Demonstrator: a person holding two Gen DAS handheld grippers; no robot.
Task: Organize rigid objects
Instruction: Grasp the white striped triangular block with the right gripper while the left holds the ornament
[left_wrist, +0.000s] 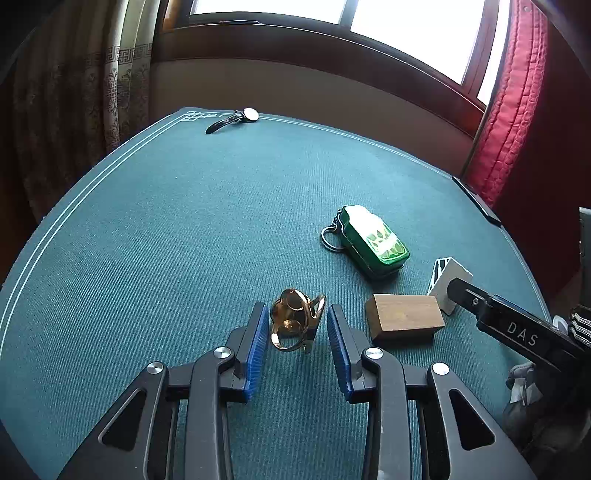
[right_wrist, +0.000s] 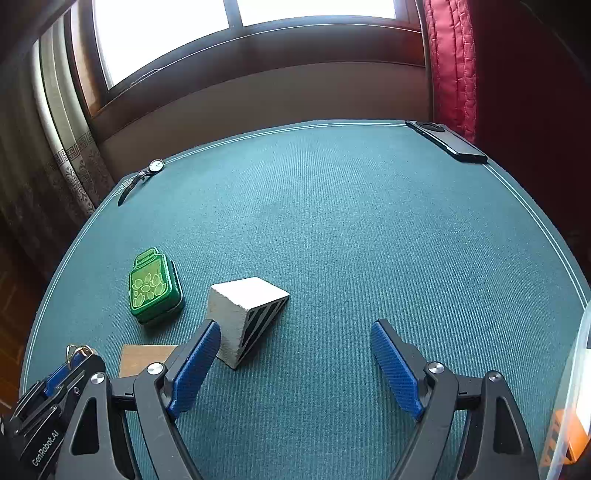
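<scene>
Tongs on the left (left_wrist: 297, 325) stand parted around a gold metal trinket (left_wrist: 295, 319), which sits on the teal table mat (left_wrist: 184, 229) between the blue pads (left_wrist: 258, 343); whether either pad touches it cannot be told. Just to the right of the right-hand pad lies a small wooden block (left_wrist: 404, 319), and beyond that a white wedge with black stripes (left_wrist: 447, 284). Ahead and to the right rests a green jar-shaped tin (left_wrist: 373, 240) with a key ring.

The right tongs (right_wrist: 295, 332) are spread wide and hold nothing. Their left pad (right_wrist: 195, 365) lies against or just beside the near corner of the white wedge (right_wrist: 236, 306); the right pad stands well apart over bare mat. The green tin (right_wrist: 153, 290) sits ahead to the left, the wooden block (right_wrist: 146, 360) near the left finger.

A gloved hand (left_wrist: 532, 398) carries the right tool, whose body reads "DAS". The left tool shows "GenRobot.AI". Far ahead lie a wristwatch (left_wrist: 236, 118) and a dark phone (right_wrist: 447, 142).
</scene>
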